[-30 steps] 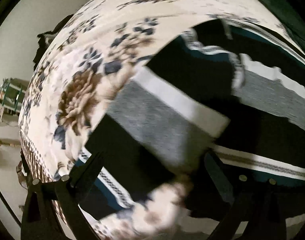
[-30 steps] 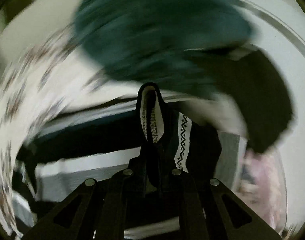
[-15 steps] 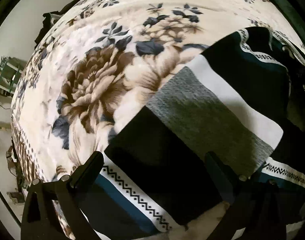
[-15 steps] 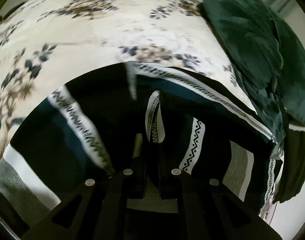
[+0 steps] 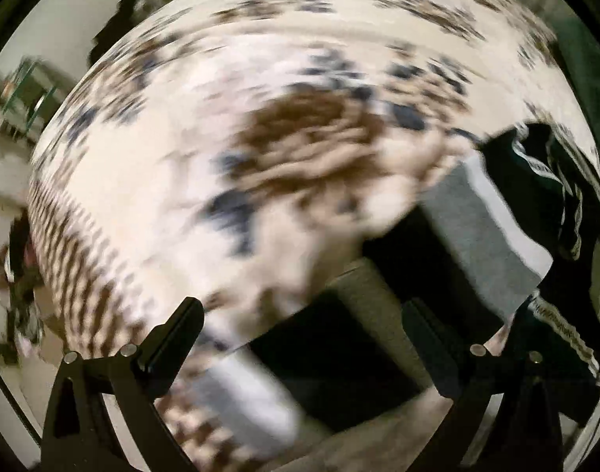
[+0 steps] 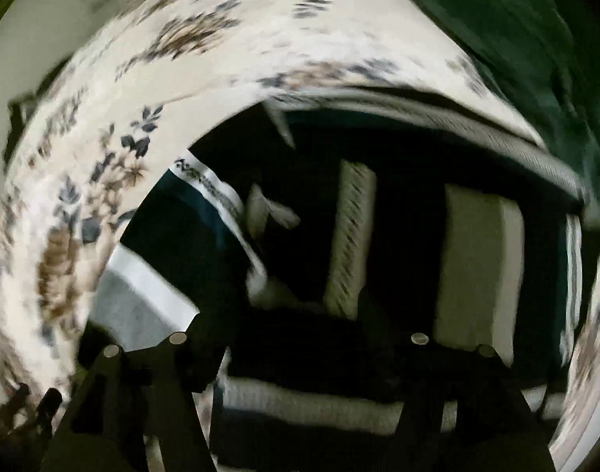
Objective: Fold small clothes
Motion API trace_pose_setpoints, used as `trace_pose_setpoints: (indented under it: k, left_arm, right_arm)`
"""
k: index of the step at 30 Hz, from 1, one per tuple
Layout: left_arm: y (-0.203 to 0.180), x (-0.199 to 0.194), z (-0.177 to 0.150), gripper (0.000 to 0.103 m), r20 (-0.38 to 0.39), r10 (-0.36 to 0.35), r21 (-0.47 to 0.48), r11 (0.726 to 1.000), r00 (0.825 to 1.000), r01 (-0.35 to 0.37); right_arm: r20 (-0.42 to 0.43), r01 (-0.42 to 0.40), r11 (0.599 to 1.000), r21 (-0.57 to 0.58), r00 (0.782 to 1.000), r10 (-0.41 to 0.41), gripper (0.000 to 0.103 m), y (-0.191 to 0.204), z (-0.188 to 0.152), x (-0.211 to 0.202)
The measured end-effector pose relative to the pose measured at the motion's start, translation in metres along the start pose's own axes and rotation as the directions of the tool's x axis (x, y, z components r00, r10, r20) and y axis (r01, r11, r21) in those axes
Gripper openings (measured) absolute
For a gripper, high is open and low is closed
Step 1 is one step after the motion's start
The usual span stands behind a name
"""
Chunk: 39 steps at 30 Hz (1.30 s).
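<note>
1. Two grippers are in my hands, each seen through its own wrist camera, and both views are smeared by motion blur.
2. My left gripper [image 5: 301, 322] has its two black fingers [image 5: 174, 334] spread wide apart, and nothing is pinched between them.
3. Between and beyond those fingers lies the striped garment [image 5: 484, 244], a knit piece banded in black, grey and white with a zigzag trim; it fills the near right part of the left wrist view.
4. One blurred flap of the same garment, grey-white and black, sits very near the camera between the left fingers. I cannot tell whether it touches them.
5. The garment rests on a floral bedspread [image 5: 260, 149], cream with brown blossoms and dark blue leaves, which covers the left and far part of that view.
6. My right gripper [image 6: 300, 350] also stands open, its dark fingers set well apart at the near edge of the frame, with no cloth clamped between them.
7. In the right wrist view the striped garment [image 6: 477, 267] spreads across the middle and the near side, showing a pale grey panel at right, a white patterned band at centre, and a grey and white stripe at near left.
8. The bedspread [image 6: 103, 181] curves around the garment on the left and far sides.
9. A dark green cloth [image 6: 508, 19] lies at the far right, beyond the garment's far edge.
</note>
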State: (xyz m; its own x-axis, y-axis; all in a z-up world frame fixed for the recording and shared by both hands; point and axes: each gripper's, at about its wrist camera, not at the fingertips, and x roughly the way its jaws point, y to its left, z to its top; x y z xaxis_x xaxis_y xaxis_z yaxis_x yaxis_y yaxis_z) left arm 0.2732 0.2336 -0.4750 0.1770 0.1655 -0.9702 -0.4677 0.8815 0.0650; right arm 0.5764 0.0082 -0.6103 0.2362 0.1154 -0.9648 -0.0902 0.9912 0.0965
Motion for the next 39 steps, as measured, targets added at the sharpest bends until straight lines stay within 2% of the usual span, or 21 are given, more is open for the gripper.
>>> trace_pose_setpoints:
  k: [3, 5, 7, 10, 11, 13, 14, 15, 16, 17, 21, 23, 28, 30, 32, 33, 35, 36, 37, 39]
  left_arm:
    - [0.055, 0.0, -0.024, 0.103, -0.052, -0.006, -0.092, 0.996, 0.999, 0.001]
    - [0.083, 0.014, -0.042, 0.103, -0.11, -0.037, -0.153, 0.988, 0.993, 0.02]
    - [0.101, 0.036, -0.059, 0.103, -0.182, -0.11, -0.223, 0.972, 0.977, 0.068]
    - [0.111, 0.067, -0.076, 0.1, -0.228, -0.217, -0.319, 0.938, 0.949, 0.138]
    - [0.109, 0.075, -0.079, 0.088, -0.228, -0.25, -0.337, 0.927, 0.941, 0.164]
    - [0.095, 0.084, -0.079, 0.071, -0.225, -0.252, -0.309, 0.935, 0.941, 0.177]
    - [0.089, 0.082, -0.077, 0.051, -0.207, -0.232, -0.281, 0.945, 0.951, 0.169]
    - [0.082, 0.08, -0.075, 0.039, -0.19, -0.206, -0.255, 0.955, 0.96, 0.154]
    - [0.077, 0.075, -0.073, 0.022, -0.176, -0.196, -0.245, 0.958, 0.965, 0.15]
    - [0.077, 0.069, -0.07, 0.013, -0.159, -0.186, -0.251, 0.957, 0.97, 0.142]
    - [0.1, 0.047, -0.059, 0.007, -0.103, -0.257, -0.347, 0.915, 0.961, 0.207]
    - [0.11, 0.034, -0.047, 0.004, -0.055, -0.285, -0.36, 0.9, 0.957, 0.247]
    - [0.127, 0.006, -0.004, 0.004, 0.063, -0.253, -0.319, 0.911, 0.966, 0.259]
    - [0.142, 0.011, 0.011, 0.004, 0.094, -0.226, -0.317, 0.916, 0.97, 0.245]
    - [0.152, 0.028, 0.022, 0.005, 0.104, -0.231, -0.334, 0.908, 0.967, 0.252]
    - [0.157, 0.037, 0.024, 0.007, 0.102, -0.249, -0.349, 0.897, 0.963, 0.269]
    - [0.176, 0.057, 0.023, 0.008, 0.09, -0.331, -0.403, 0.85, 0.939, 0.338]
    - [0.182, 0.067, 0.02, 0.008, 0.078, -0.376, -0.443, 0.817, 0.923, 0.37]
    - [0.188, 0.076, 0.015, 0.011, 0.067, -0.423, -0.495, 0.772, 0.904, 0.398]
    - [0.196, 0.083, -0.002, 0.016, 0.076, -0.477, -0.557, 0.708, 0.876, 0.434]
  right_arm:
    - [-0.056, -0.013, 0.995, 0.102, 0.998, 0.019, 0.067, -0.039, -0.039, -0.016]
    - [-0.098, 0.0, 0.989, 0.151, 0.995, 0.015, 0.067, -0.055, -0.066, -0.017]
    - [-0.148, 0.017, 0.979, 0.205, 0.989, 0.014, 0.067, -0.069, -0.093, -0.011]
    - [-0.208, 0.048, 0.97, 0.238, 0.978, 0.003, 0.067, -0.076, -0.119, 0.002]
    - [-0.222, 0.051, 0.967, 0.248, 0.975, 0.006, 0.067, -0.076, -0.127, 0.006]
    - [-0.242, 0.059, 0.967, 0.249, 0.97, 0.003, 0.067, -0.074, -0.14, 0.013]
    - [-0.247, 0.06, 0.967, 0.247, 0.969, 0.004, 0.067, -0.072, -0.144, 0.015]
    - [-0.253, 0.057, 0.968, 0.243, 0.967, 0.006, 0.067, -0.07, -0.149, 0.017]
    - [-0.258, 0.059, 0.97, 0.236, 0.966, 0.004, 0.067, -0.068, -0.152, 0.019]
    - [-0.263, 0.062, 0.972, 0.228, 0.965, 0.0, 0.067, -0.066, -0.155, 0.021]
    - [-0.259, 0.063, 0.976, 0.208, 0.966, -0.007, 0.067, -0.062, -0.163, 0.017]
    - [-0.248, 0.063, 0.977, 0.205, 0.969, -0.01, 0.067, -0.063, -0.166, 0.012]
    - [-0.236, 0.06, 0.975, 0.215, 0.972, -0.008, 0.067, -0.071, -0.171, 0.001]
    - [-0.234, 0.058, 0.974, 0.221, 0.972, -0.005, 0.067, -0.075, -0.174, -0.003]
    - [-0.234, 0.052, 0.972, 0.228, 0.972, 0.003, 0.067, -0.079, -0.177, -0.006]
    - [-0.233, 0.048, 0.972, 0.23, 0.972, 0.007, 0.067, -0.079, -0.177, -0.008]
    - [-0.231, 0.046, 0.973, 0.228, 0.973, 0.008, 0.067, -0.082, -0.18, -0.011]
    - [-0.232, 0.043, 0.973, 0.228, 0.973, 0.012, 0.067, -0.084, -0.183, -0.013]
    - [-0.233, 0.04, 0.972, 0.23, 0.972, 0.015, 0.067, -0.079, -0.179, -0.012]
    - [-0.235, 0.036, 0.972, 0.233, 0.972, 0.02, 0.067, -0.08, -0.182, -0.014]
